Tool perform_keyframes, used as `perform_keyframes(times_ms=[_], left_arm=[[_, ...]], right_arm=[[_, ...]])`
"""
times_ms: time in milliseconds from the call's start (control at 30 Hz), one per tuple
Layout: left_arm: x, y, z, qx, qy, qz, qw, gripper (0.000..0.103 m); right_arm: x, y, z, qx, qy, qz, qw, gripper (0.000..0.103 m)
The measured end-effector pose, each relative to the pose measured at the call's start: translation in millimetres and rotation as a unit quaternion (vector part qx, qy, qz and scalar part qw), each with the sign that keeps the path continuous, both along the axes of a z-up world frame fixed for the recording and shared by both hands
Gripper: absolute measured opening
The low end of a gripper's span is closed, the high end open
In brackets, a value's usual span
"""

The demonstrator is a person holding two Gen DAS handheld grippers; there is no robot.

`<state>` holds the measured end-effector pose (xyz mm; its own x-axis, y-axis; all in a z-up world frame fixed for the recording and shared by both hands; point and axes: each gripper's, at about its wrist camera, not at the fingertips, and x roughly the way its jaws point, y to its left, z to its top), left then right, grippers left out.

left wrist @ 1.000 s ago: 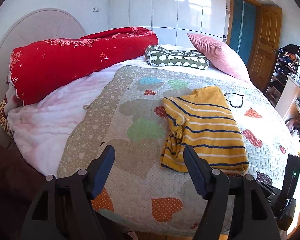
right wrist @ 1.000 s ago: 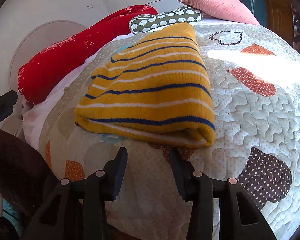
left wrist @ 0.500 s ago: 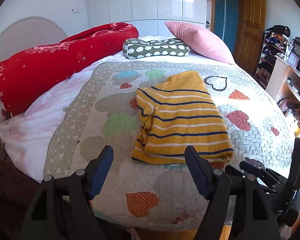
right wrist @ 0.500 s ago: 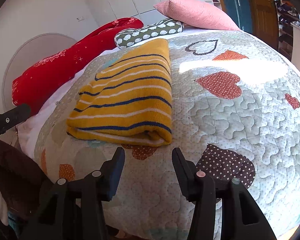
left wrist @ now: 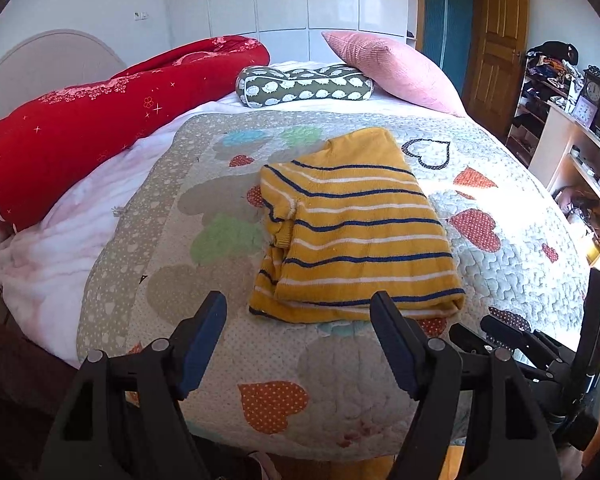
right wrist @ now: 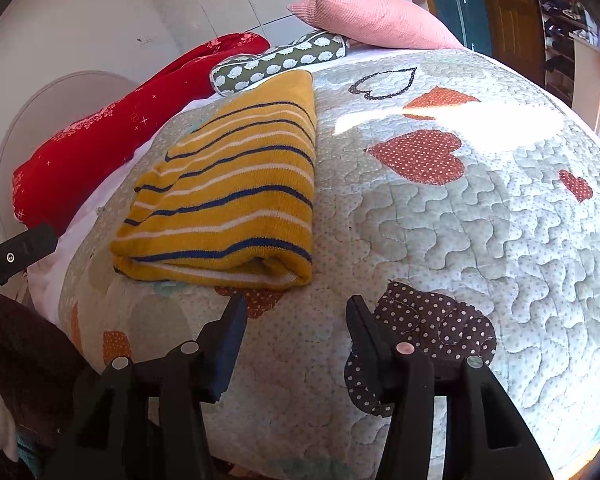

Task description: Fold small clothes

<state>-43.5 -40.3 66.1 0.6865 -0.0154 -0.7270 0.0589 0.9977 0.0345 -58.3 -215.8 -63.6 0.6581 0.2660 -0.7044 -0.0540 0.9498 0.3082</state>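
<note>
Quilted bed [left wrist: 512, 264]: yellow striped sweater [left wrist: 356, 232] folded flat, navy-white stripes.

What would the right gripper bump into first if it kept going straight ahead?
Probably the quilt: the right gripper points at bare bedcover, open and empty, jaws just widened. The folded yellow striped sweater lies left of its line.

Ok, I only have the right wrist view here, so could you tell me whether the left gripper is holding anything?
Observer: No. The left gripper is open with nothing between its jaws, just short of the near edge of the folded yellow knitted sweater with blue and white stripes.
Operator: Thank you. Does the sweater's left side look tidy?
Observer: Not quite. A ribbed cuff pokes out along that edge, and the layers below it lie uneven.
</note>
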Motion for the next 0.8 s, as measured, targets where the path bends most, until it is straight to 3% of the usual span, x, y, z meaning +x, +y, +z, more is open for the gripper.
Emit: perform_keyframes(times_ms=[800], left_arm=[[-4.1,6.6,-4.5,0.011,-0.011,0.016,0.9998,0.074]], right_arm=[[-0.8,11.7,-2.8,-0.020,0.003,-0.001,1.000,0.061]])
